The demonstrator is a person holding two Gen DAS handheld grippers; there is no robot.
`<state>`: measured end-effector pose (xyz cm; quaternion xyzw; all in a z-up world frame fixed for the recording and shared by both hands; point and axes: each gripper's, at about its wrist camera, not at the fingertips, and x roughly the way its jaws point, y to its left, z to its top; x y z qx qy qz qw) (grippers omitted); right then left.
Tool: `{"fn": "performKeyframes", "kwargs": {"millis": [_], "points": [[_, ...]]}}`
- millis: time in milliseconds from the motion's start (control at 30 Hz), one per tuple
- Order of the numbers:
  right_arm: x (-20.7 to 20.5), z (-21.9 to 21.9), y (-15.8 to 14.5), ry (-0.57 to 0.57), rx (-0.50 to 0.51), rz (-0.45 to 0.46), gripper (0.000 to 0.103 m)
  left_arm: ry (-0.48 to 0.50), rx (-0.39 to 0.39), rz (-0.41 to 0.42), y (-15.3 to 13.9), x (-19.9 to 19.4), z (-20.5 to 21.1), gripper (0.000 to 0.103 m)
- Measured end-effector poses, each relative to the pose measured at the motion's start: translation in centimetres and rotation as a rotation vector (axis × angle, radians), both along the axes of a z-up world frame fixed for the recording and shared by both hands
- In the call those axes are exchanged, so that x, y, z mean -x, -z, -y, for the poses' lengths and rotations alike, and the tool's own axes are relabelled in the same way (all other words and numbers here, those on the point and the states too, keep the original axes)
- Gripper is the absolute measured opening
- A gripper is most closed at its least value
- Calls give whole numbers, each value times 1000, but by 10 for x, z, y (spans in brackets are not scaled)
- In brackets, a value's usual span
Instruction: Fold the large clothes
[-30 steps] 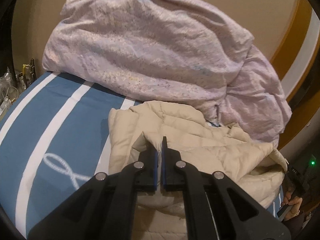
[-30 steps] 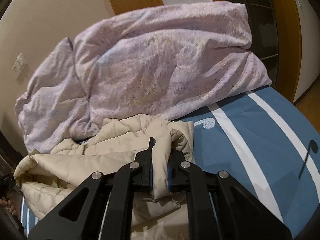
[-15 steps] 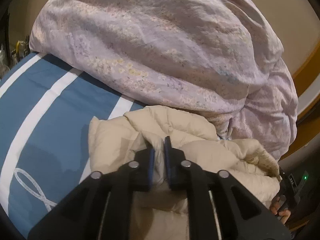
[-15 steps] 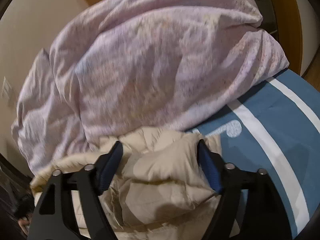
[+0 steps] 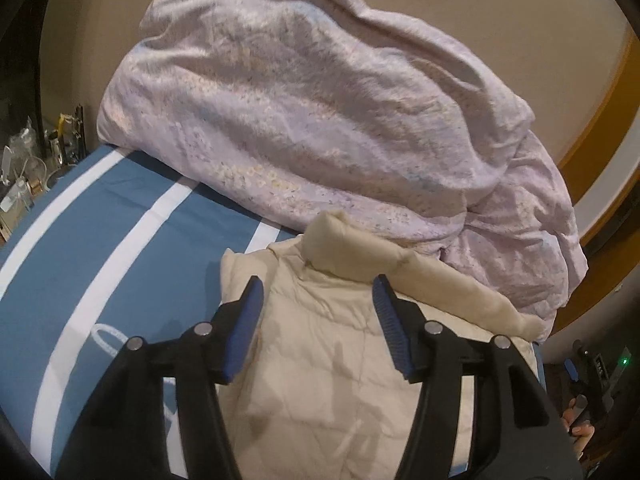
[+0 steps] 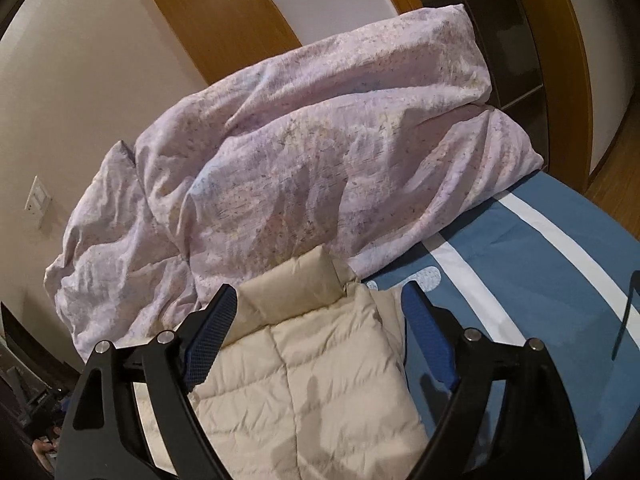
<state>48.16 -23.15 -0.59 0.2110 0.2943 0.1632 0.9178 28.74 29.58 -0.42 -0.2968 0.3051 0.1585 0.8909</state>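
A cream quilted puffer jacket (image 5: 340, 364) lies flat on the blue striped bed, its collar end against the lilac duvet. It also shows in the right wrist view (image 6: 320, 384). My left gripper (image 5: 318, 300) is open and empty, held just above the jacket near its collar. My right gripper (image 6: 320, 308) is open and empty too, above the jacket's far edge, its right finger over the jacket's right border.
A big crumpled lilac duvet (image 5: 320, 120) is heaped at the head of the bed, also in the right wrist view (image 6: 312, 152). The blue bedsheet with white stripes (image 5: 100, 248) spreads to the left. Small clutter (image 5: 28, 172) stands beyond the bed's left edge.
Both grippers were shut on folds of the jacket; they have opened and let it go. The jacket now lies flatter, folded over on the bed.
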Motion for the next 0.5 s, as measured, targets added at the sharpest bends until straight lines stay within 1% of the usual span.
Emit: {"fn": "performKeyframes", "kwargs": {"millis": [100,233,400,500], "points": [[6,-2,-2,-8,13,6,86,6,-30,-3,-7,5,11,60],[5,-11,3,-24,43,-5,86,17,-52,-16,-6,2,20,62],[-4,-31,19,-57,96,-21,85,46,-73,-49,7,-14,30,62],[-9,-41,26,-69,128,-23,84,62,-85,-75,20,-29,35,62]]}}
